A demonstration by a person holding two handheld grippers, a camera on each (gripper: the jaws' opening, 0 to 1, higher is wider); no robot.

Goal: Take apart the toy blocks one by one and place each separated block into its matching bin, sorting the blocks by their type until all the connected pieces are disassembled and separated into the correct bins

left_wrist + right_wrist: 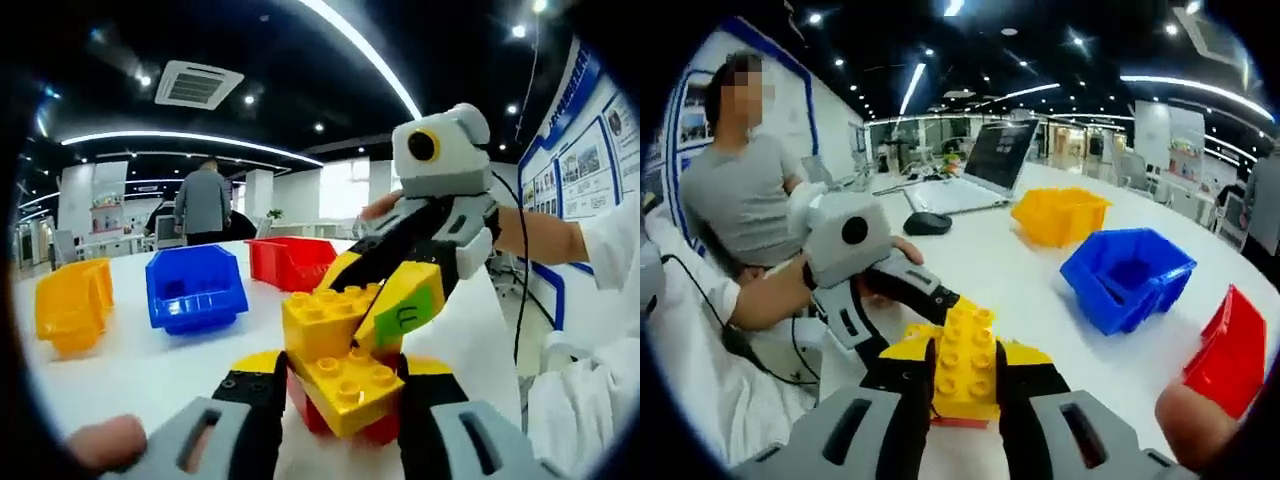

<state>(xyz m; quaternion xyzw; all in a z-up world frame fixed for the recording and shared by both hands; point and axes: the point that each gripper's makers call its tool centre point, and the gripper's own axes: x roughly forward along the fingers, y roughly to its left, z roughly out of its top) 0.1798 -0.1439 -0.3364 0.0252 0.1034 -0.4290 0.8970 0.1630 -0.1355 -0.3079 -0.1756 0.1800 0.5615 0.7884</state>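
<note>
Block cluster [335, 375], yellow over red, above the desk [140, 370].

Left gripper view: our left tongs [335, 400] clenched on its lower part; right tongs [395, 300] clamp the upper yellow block [315, 320]. Yellow bin [72, 303], blue bin [195, 287], red bin [290, 262] beyond the cluster.

Right gripper view: right tongs [965, 385] grasp that yellow block [962, 360]; left tongs [890, 325] behind.

We judge it light, rigid, slick; grip flat sides, pry apart.

Both cameras sit low and very near the blocks [335, 360], looking at them from opposite sides. Both views share the blocks, the white table [1000, 265] and three bins.
</note>
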